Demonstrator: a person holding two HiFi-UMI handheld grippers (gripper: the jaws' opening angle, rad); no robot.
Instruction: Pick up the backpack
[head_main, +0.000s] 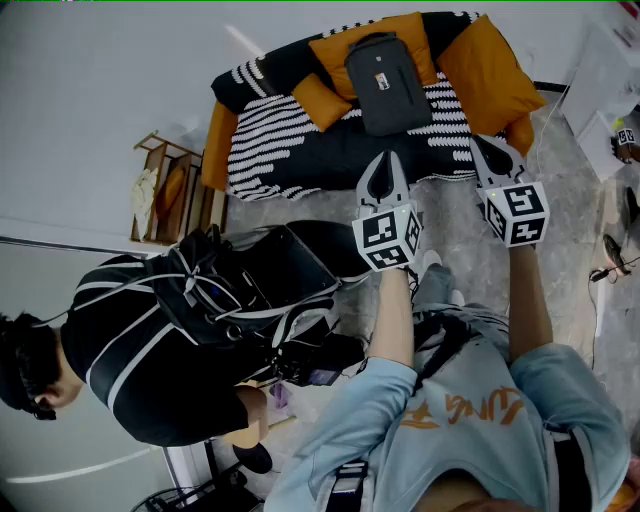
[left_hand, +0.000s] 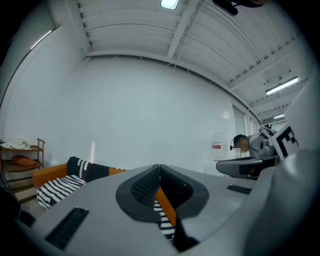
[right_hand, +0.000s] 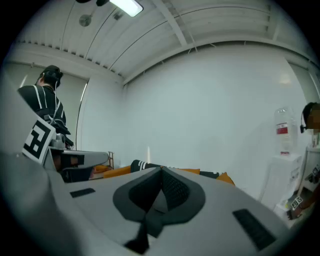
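A dark grey backpack (head_main: 386, 82) lies flat on the orange and striped sofa (head_main: 300, 140) at the top of the head view. My left gripper (head_main: 383, 163) is held out in front of me, shut and empty, its tips short of the sofa's front edge. To its right my right gripper (head_main: 489, 147) is also shut with nothing in it, its tips over the sofa's right front corner. In the left gripper view the closed gripper (left_hand: 159, 167) points level at a white wall with the sofa (left_hand: 60, 182) low left. The right gripper view shows its gripper (right_hand: 161, 171) closed, sofa cushions (right_hand: 190, 172) just behind.
A second person in a black striped top (head_main: 160, 340) stands close on my left, holding dark gear. A small wooden shelf (head_main: 170, 195) stands left of the sofa. White boxes (head_main: 610, 90) and cables lie on the floor at the right. A water dispenser (right_hand: 282, 165) stands by the wall.
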